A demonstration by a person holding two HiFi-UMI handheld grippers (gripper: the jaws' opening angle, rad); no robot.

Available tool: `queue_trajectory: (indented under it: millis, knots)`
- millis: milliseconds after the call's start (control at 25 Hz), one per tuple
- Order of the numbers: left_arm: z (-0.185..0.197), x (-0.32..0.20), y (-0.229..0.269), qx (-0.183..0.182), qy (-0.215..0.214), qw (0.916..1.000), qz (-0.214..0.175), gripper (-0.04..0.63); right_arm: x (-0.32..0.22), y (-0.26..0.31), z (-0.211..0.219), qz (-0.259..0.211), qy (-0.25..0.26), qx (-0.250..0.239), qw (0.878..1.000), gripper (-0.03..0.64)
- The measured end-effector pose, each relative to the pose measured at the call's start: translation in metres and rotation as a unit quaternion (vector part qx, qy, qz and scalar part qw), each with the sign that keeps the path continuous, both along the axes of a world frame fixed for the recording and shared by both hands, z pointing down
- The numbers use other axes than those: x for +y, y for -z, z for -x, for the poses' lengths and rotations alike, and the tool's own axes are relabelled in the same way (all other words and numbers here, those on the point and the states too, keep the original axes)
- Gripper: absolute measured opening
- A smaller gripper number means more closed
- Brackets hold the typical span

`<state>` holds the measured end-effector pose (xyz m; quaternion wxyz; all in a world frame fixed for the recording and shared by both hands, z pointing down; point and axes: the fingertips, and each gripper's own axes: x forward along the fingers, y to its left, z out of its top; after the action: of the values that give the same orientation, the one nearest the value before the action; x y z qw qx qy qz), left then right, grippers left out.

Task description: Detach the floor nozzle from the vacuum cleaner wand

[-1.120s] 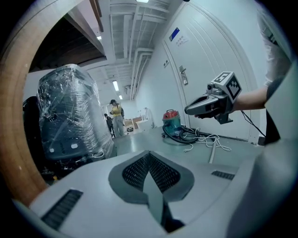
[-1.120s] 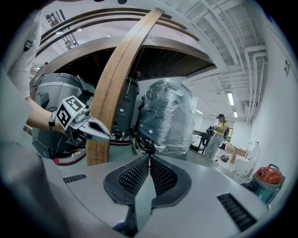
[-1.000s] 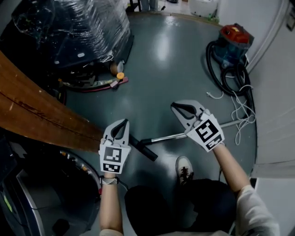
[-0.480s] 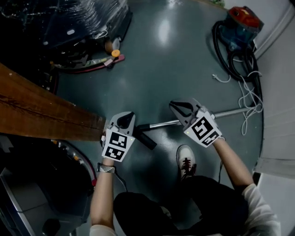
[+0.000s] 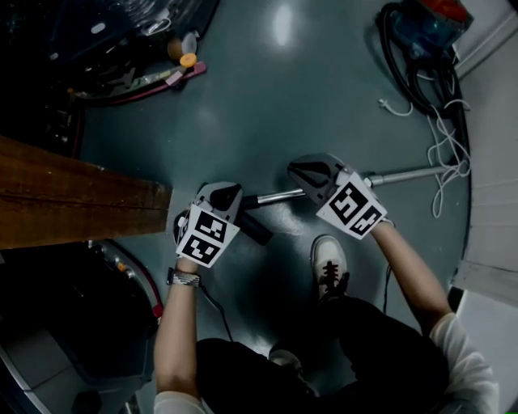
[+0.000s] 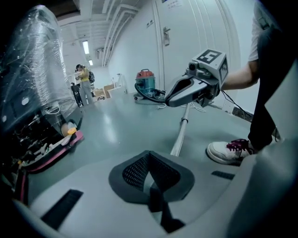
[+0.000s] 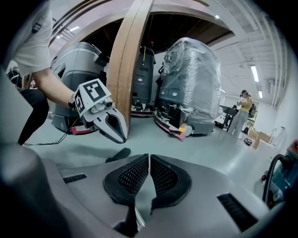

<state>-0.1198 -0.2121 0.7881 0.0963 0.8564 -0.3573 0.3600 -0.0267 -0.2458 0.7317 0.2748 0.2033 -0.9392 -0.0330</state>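
The silver wand (image 5: 405, 174) lies on the grey floor, running left to a dark joint and the black floor nozzle (image 5: 256, 230). My left gripper (image 5: 229, 192) is shut and empty, its tip just left of the joint and above the nozzle. Also shut and empty, my right gripper (image 5: 298, 170) hovers over the wand's left part. In the left gripper view the wand (image 6: 179, 139) runs ahead of the shut left gripper (image 6: 149, 173), under the right gripper (image 6: 186, 90). The right gripper view shows the right gripper (image 7: 149, 174), the nozzle (image 7: 118, 155) and the left gripper (image 7: 109, 123).
The person's white shoe (image 5: 329, 265) stands just below the wand. A red-topped vacuum cleaner (image 5: 429, 18) with black hose and white cable (image 5: 441, 141) sits at top right. A wooden beam (image 5: 73, 202) crosses at left, with a plastic-wrapped machine (image 7: 191, 83) behind. A person (image 6: 85, 83) stands far off.
Both grippers have come down towards the floor, closer to the wand and nozzle, and stayed shut. The left one now sits beside the joint. The wand has not moved.
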Motion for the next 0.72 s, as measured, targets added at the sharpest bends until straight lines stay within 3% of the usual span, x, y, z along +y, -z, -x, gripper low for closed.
queue_trajectory:
  millis: [400,720]
  knots:
    - [0.002,0.022,-0.056,-0.097,-0.063,0.9930,0.024,0.000,0.016,-0.070,0.001,0.046,0.035,0.031,0.998,0.032]
    - [-0.012,0.034,-0.088,-0.108,-0.106,0.9864,0.065,0.100,0.021,-0.108,-0.006,0.093,0.056,0.065,0.992,0.124]
